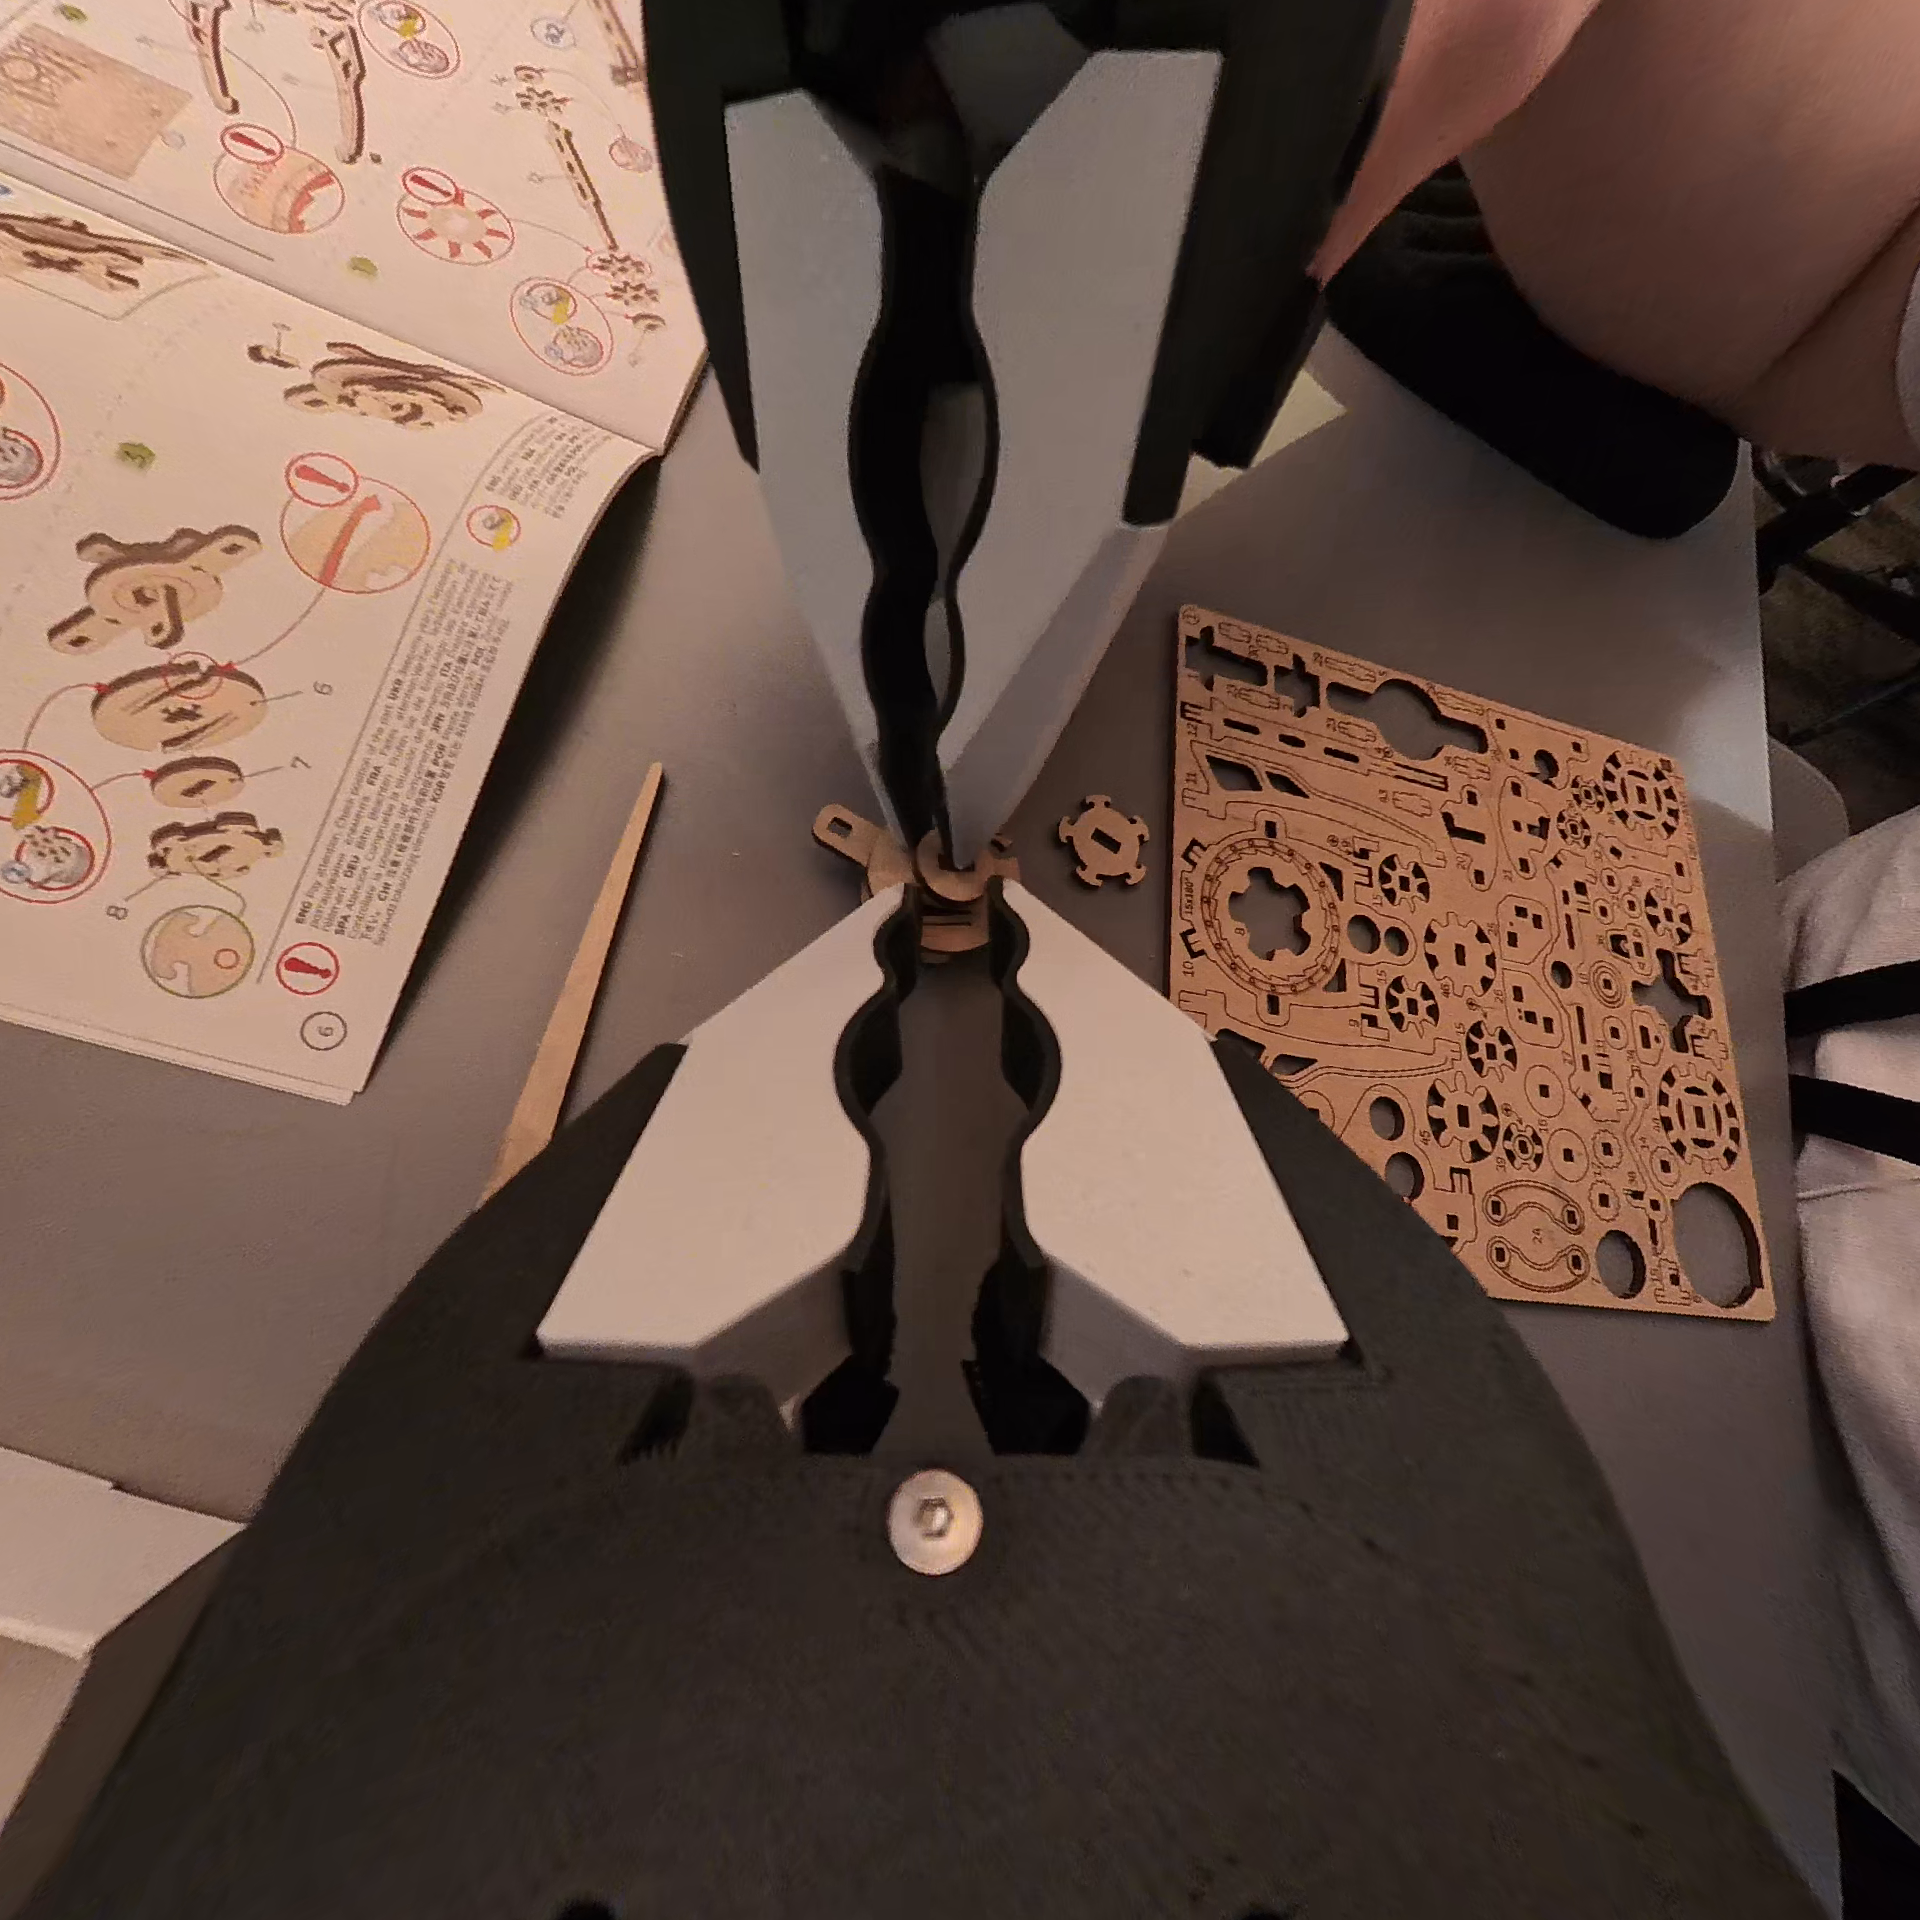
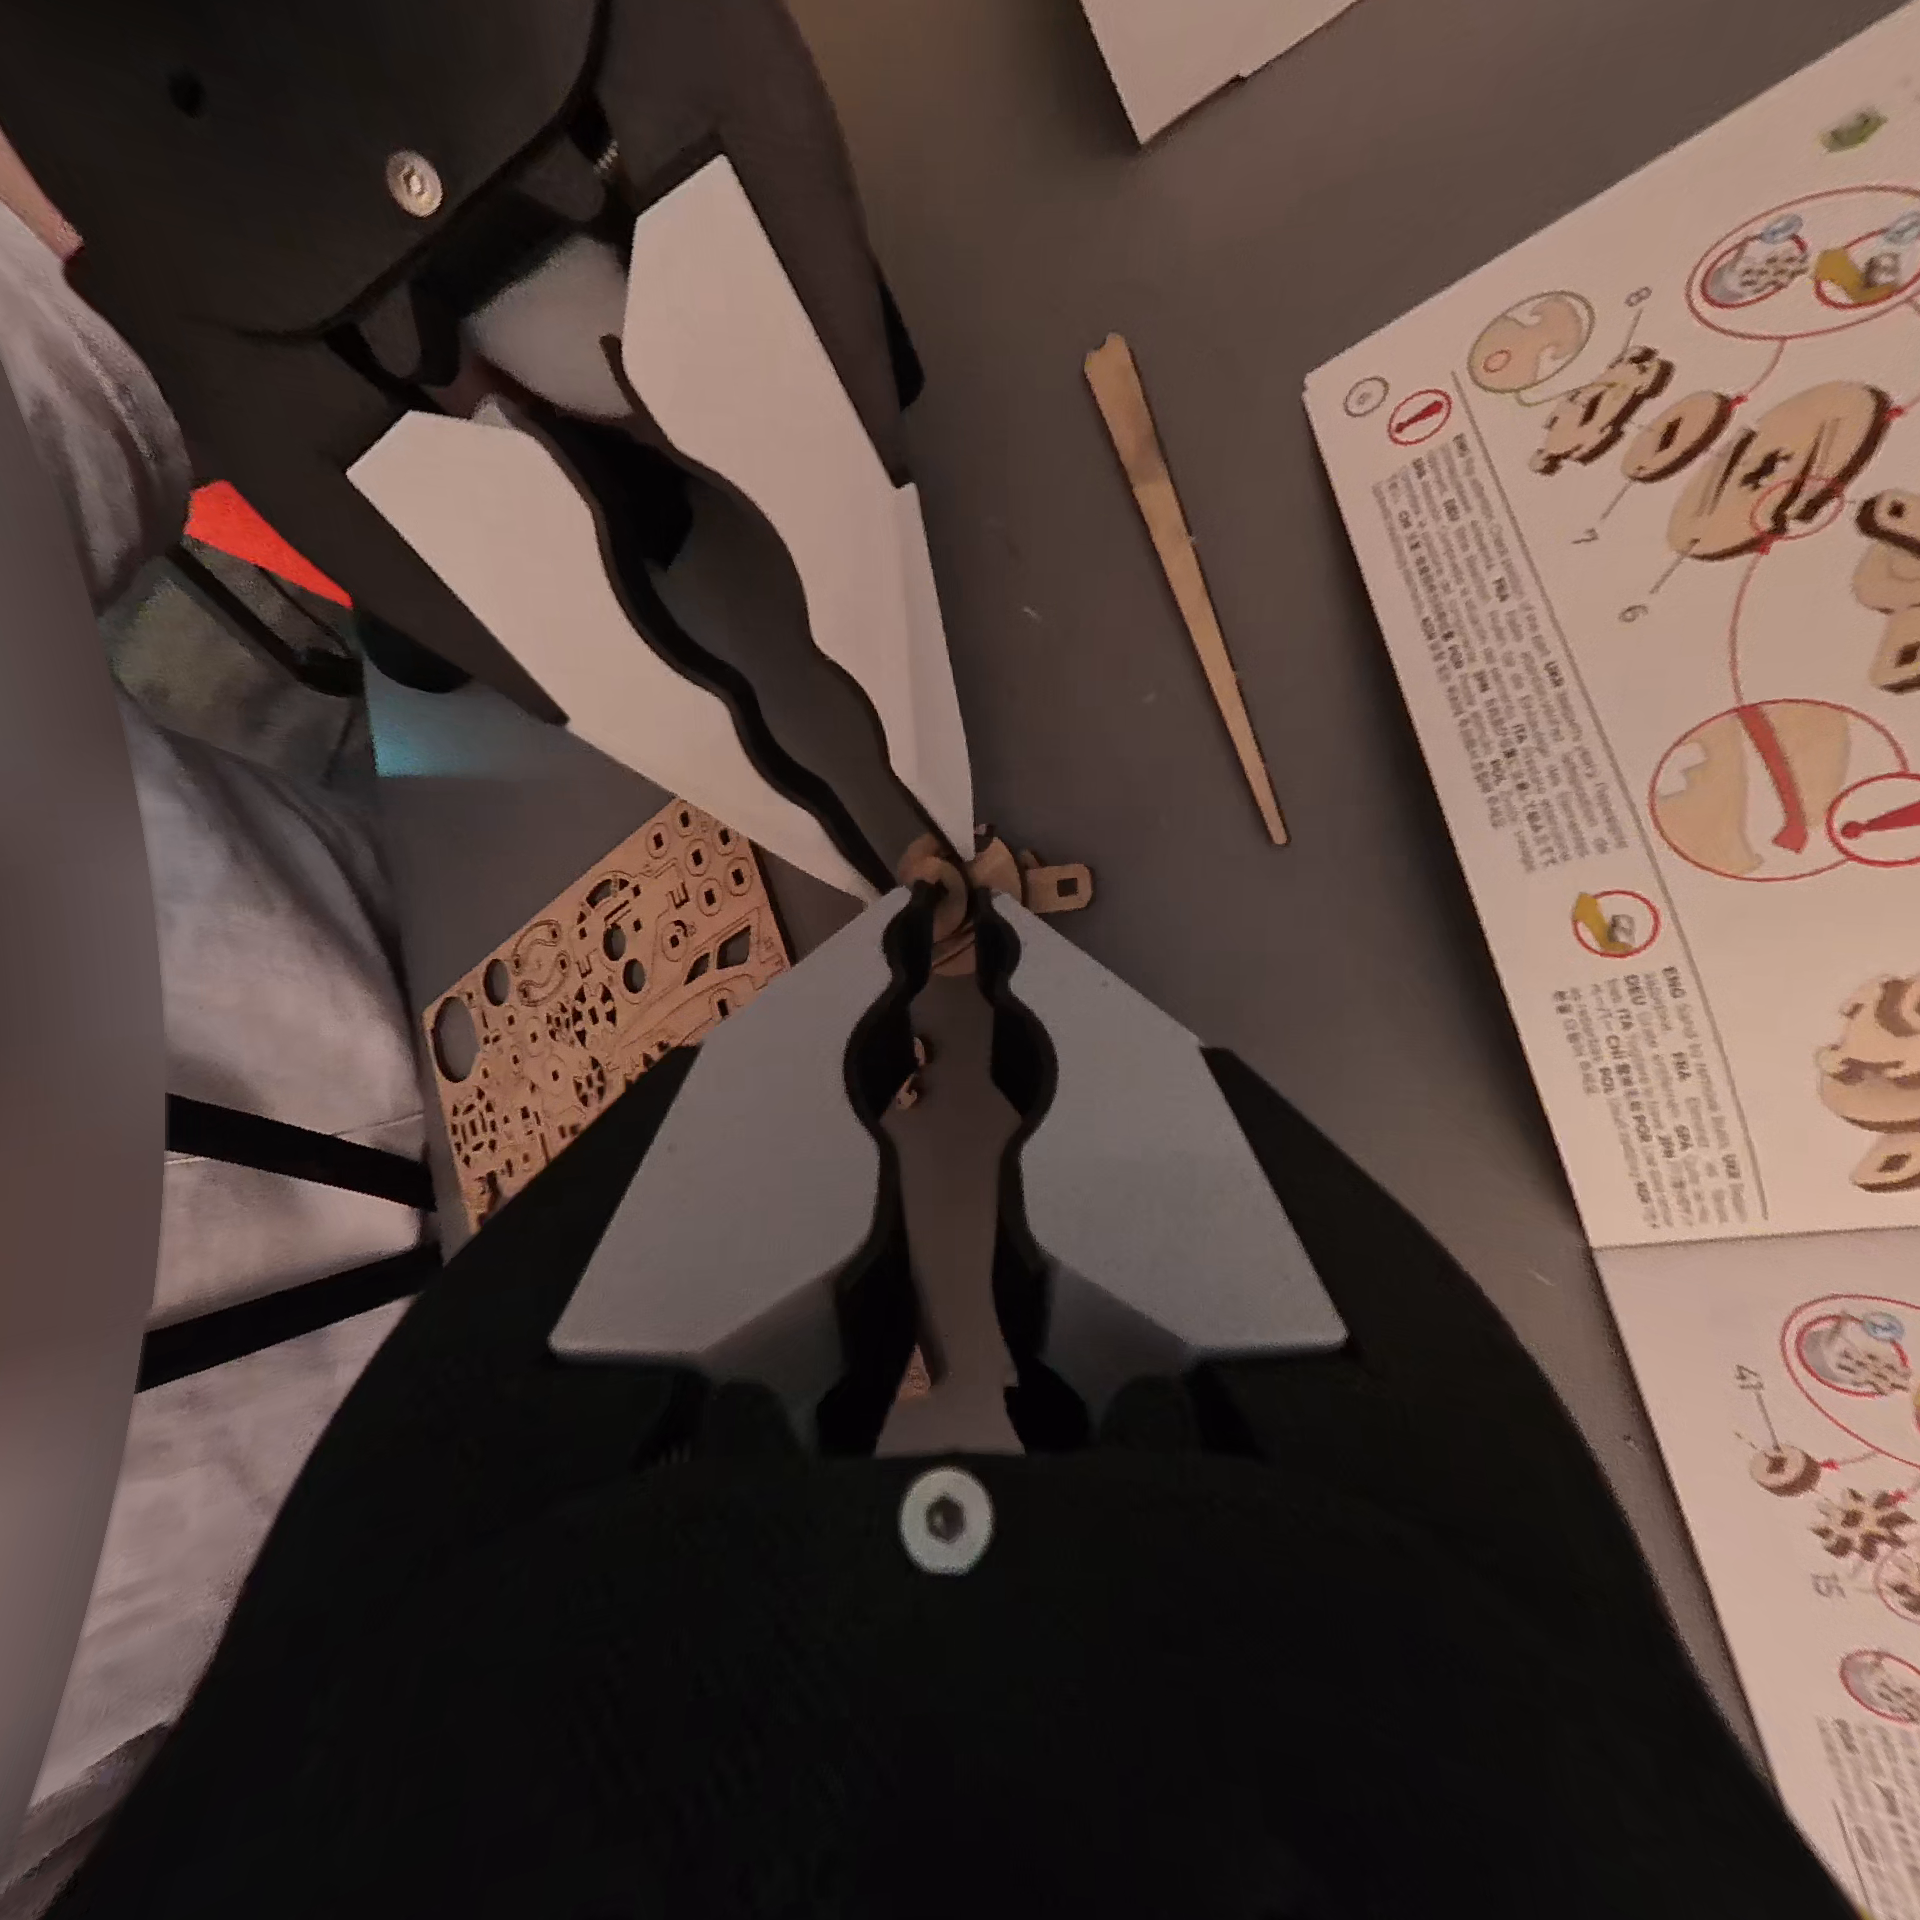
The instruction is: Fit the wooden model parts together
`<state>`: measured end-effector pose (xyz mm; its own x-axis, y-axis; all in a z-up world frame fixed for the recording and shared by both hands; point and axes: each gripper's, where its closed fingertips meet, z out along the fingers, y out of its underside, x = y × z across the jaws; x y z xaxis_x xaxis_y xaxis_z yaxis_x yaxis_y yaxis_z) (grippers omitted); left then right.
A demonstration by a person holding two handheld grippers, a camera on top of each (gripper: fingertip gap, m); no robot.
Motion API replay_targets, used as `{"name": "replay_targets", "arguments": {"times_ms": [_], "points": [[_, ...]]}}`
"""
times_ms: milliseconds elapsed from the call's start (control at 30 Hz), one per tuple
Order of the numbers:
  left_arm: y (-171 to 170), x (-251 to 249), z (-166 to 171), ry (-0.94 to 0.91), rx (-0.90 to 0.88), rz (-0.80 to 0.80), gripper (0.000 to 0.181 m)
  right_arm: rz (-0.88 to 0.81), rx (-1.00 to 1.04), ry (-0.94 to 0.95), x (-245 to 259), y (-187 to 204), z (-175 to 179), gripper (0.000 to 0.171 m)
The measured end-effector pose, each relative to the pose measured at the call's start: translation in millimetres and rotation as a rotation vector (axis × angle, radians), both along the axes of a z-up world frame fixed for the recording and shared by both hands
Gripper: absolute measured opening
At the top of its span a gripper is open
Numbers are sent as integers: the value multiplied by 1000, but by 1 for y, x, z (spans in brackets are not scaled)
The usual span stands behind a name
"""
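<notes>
A small wooden assembly (image 1: pixel 943 889) of stacked discs with a flat tab (image 1: pixel 837 828) is held just above the grey table. My left gripper (image 1: pixel 943 916) is shut on it from the near side. My right gripper (image 1: pixel 940 840) comes in from the far side, tips meeting mine, shut on the same assembly at its top disc. In the right wrist view my right gripper (image 2: pixel 951 920) holds the assembly (image 2: pixel 1058 889), and the left gripper (image 2: pixel 920 868) reaches in from the upper left. A loose wooden gear (image 1: pixel 1103 840) lies just right of the tips.
A laser-cut wooden parts sheet (image 1: pixel 1475 987) lies to the right, also in the right wrist view (image 2: pixel 592 987). An open instruction booklet (image 1: pixel 312 623) lies left. A thin wooden stick (image 1: pixel 592 966) lies between. A white box (image 1: pixel 62 1538) sits lower left. A person's arm (image 1: pixel 1662 260) shows upper right. The tips of both grippers are at nearly the same place. The loose wooden gear (image 1: pixel 1103 840) sits 4 cm or so from the ends of my left fingers.
</notes>
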<state>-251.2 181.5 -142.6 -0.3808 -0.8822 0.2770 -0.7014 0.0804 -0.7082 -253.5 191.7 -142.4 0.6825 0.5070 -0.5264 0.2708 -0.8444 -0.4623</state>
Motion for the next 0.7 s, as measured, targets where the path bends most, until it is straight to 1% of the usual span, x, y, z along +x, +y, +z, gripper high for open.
{"name": "replay_targets", "arguments": {"times_ms": [133,367,433,600,700], "points": [[-1,0,1,7,-40,7,10,15,37,-46,0,-1,0,6],[-4,-2,3,65,-247,32,6,-32,40,-5,-2,-4,0,6],[-4,-2,3,73,-270,38,8,-40,48,-3,-2,-4,0,6],[-4,-2,2,83,-295,50,5,-34,79,-16,-4,-4,1,5],[-4,-2,2,81,-294,53,4,-36,80,7,-5,-5,1,5]]}}
